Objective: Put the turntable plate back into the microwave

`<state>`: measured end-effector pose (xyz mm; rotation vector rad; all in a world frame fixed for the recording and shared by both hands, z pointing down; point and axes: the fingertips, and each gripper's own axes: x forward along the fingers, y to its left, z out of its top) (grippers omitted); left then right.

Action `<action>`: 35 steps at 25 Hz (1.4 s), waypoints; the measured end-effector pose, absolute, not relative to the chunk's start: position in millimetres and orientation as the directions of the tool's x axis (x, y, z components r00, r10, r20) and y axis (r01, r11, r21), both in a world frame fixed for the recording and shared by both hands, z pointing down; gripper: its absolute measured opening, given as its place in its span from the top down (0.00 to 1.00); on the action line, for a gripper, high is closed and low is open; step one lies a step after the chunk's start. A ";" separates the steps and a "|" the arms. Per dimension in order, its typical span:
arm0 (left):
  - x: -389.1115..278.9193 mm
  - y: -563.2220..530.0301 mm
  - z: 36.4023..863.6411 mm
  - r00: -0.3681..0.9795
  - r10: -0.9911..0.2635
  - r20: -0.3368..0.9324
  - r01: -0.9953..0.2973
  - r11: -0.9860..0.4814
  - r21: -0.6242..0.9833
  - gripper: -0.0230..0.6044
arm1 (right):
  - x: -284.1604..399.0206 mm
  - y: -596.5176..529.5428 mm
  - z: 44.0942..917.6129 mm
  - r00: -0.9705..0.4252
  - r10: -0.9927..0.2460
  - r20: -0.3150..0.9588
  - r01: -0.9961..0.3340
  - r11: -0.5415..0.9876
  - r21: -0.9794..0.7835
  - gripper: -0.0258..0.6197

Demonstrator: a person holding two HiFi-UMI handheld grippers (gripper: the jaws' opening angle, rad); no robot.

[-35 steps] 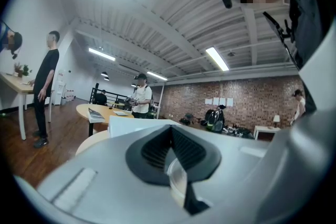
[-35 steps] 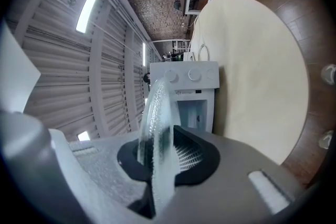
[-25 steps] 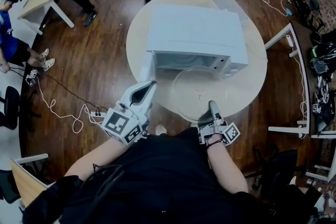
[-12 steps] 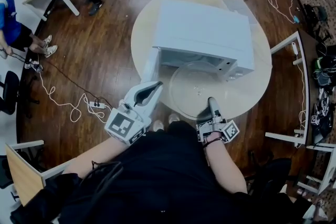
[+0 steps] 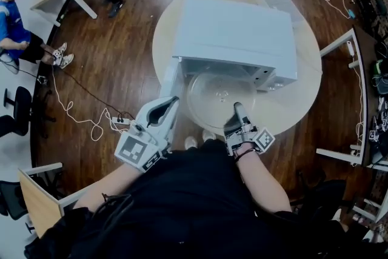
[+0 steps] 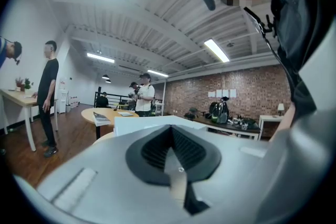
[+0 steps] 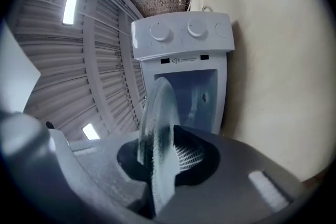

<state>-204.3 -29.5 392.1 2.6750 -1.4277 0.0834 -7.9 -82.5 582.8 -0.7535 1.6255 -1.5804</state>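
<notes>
Right gripper clamped on near rim of turntable plate; plate's far rim at open mouth of microwave, mid-surface. Left gripper closed, empty, beside microwave door, surface's near-left edge.

— Any print legible anywhere?
— None. Just a label strip with an arrow under the microwave knobs, lettering too small to read.
— Elsewhere?
— Black-and-white square markers on left tongs and right tongs; no letters, no numbers.
</notes>
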 end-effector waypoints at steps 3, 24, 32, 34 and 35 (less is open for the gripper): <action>-211.6 -32.4 395.4 0.543 -0.832 0.113 -0.840 -0.537 0.077 0.95 | -12.7 -87.7 583.8 -0.559 -0.823 -0.102 0.088 0.064 -0.994 0.90; -221.6 -43.2 400.7 0.488 -0.863 0.129 -0.873 -0.480 0.090 0.95 | -6.9 -103.0 586.4 -0.560 -0.823 -0.095 0.112 0.038 -0.993 0.90; -227.7 -38.8 394.5 0.458 -0.881 0.123 -0.889 -0.449 0.090 0.96 | -14.8 -118.3 587.9 -0.569 -0.816 -0.101 0.124 0.036 -0.992 0.90; -226.3 -39.0 394.3 0.453 -0.884 0.117 -0.891 -0.445 0.091 0.96 | -12.1 -124.4 586.6 -0.571 -0.814 -0.105 0.119 0.045 -0.992 0.90; -226.2 -39.0 395.3 0.452 -0.884 0.118 -0.892 -0.444 0.091 0.95 | -11.5 -126.7 586.0 -0.571 -0.814 -0.110 0.117 0.051 -0.992 0.90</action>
